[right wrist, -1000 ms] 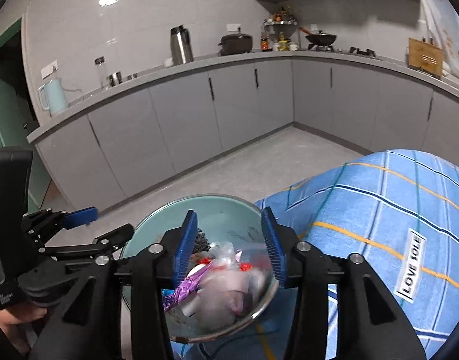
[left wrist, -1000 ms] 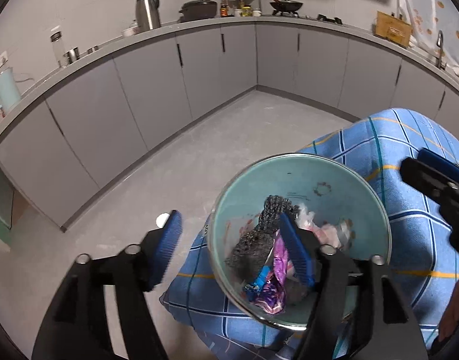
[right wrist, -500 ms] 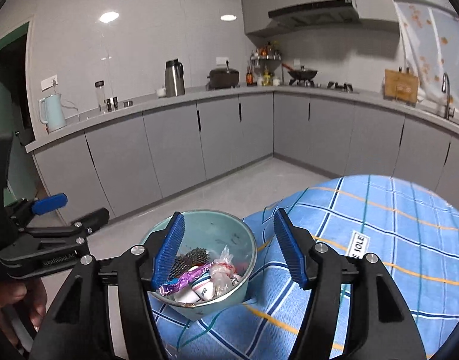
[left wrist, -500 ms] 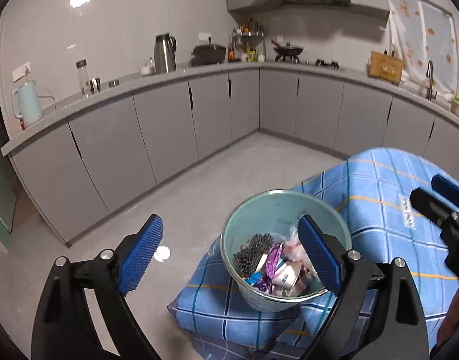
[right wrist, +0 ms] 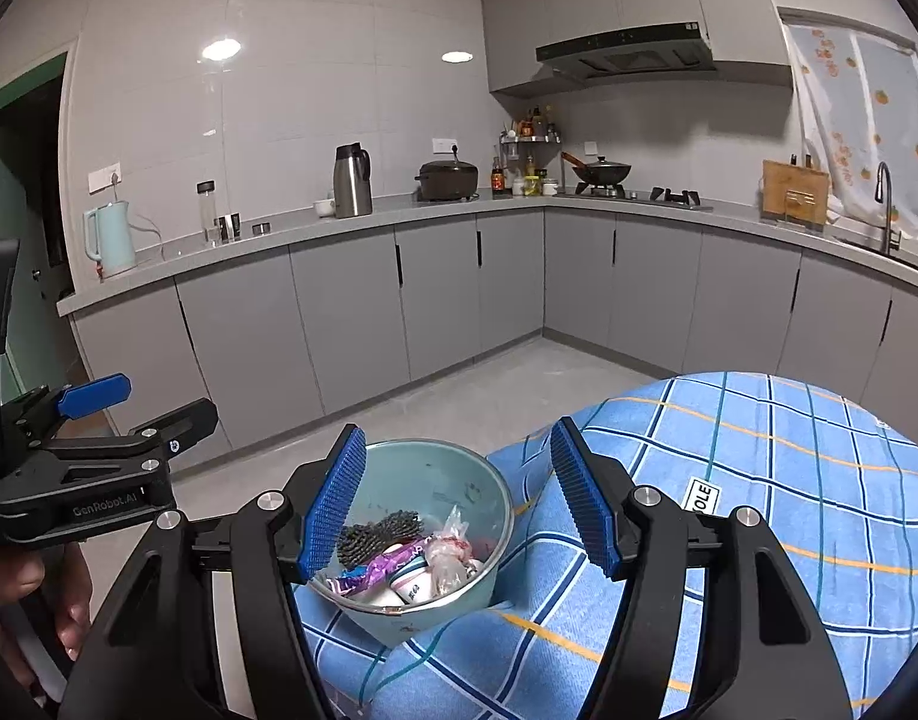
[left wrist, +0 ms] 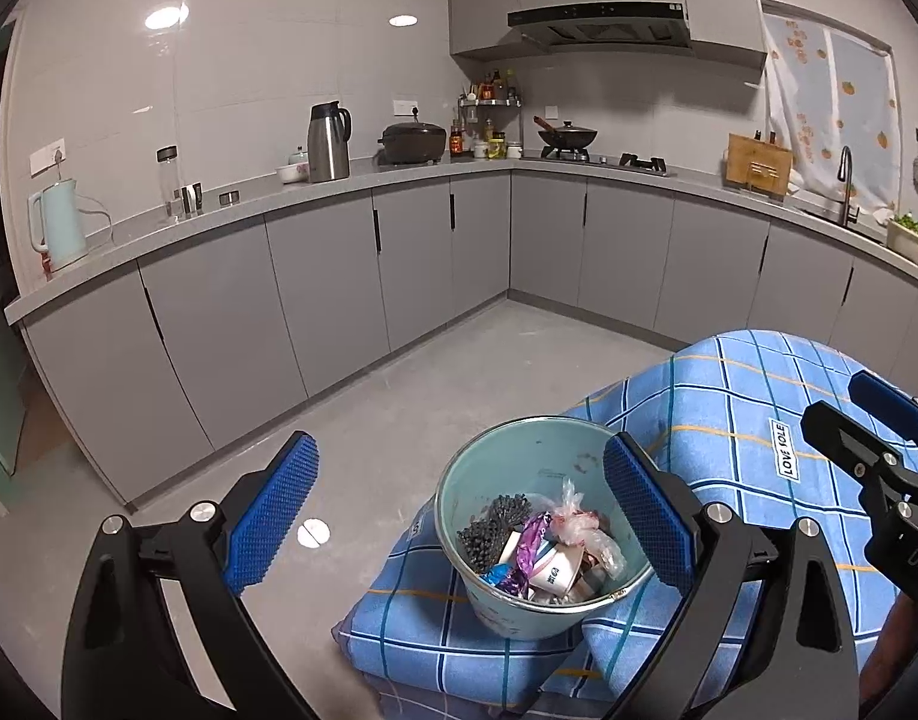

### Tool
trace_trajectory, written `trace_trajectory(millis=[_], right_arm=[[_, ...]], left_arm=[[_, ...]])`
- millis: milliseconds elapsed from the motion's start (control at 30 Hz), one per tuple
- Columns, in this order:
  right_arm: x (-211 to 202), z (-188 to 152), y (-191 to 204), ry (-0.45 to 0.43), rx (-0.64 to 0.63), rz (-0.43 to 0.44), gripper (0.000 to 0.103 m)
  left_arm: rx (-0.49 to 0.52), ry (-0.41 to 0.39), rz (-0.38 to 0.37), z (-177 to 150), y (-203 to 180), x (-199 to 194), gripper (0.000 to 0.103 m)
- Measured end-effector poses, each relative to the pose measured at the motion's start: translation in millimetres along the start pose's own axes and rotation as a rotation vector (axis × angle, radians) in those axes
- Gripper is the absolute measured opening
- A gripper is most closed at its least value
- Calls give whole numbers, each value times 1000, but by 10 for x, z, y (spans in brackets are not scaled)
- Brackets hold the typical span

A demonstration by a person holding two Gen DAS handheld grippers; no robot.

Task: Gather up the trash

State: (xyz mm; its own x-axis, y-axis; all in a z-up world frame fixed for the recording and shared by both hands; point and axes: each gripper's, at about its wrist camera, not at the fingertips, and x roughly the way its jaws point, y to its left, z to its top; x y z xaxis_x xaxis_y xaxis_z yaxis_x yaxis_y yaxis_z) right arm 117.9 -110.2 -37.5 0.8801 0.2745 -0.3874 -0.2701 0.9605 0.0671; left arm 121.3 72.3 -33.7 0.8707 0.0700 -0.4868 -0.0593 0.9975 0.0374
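A teal bucket (left wrist: pixel 537 450) stands at the near corner of a table under a blue checked cloth (left wrist: pixel 729 414). It holds trash (left wrist: pixel 540 546): a dark scouring pad, a purple wrapper, a paper cup and a clear plastic bag. The bucket also shows in the right wrist view (right wrist: pixel 453 474). My left gripper (left wrist: pixel 459 516) is open and empty, raised above and behind the bucket. My right gripper (right wrist: pixel 459 501) is open and empty, likewise raised behind the bucket. Each gripper shows at the edge of the other's view.
The cloth carries a white label (right wrist: pixel 699 498). Grey floor (left wrist: pixel 399 408) lies beyond the table corner, with a white disc (left wrist: pixel 313 533) on it. Grey L-shaped cabinets (left wrist: pixel 339 288) carry a kettle, a thermos, a pot, a wok and a sink.
Both grippers have pulled back and up away from the bucket, so it looks smaller and farther. Both stay open. The trash sits in the bucket.
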Motion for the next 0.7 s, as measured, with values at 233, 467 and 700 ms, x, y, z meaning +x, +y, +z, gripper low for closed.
trace_trajectory(millis=[233,467,700], right_arm=[[-17,26,-7,-5,3,3,64],[-18,52,-11,-11,4,6,64],[-28,69,-3,-13,9,9,64]], left_arm=[[4,-2,-3,4,-25,-14,95],[4,-6,-4,1,-31,-23,95],[9,-4,-5,6,-41,-33,95]])
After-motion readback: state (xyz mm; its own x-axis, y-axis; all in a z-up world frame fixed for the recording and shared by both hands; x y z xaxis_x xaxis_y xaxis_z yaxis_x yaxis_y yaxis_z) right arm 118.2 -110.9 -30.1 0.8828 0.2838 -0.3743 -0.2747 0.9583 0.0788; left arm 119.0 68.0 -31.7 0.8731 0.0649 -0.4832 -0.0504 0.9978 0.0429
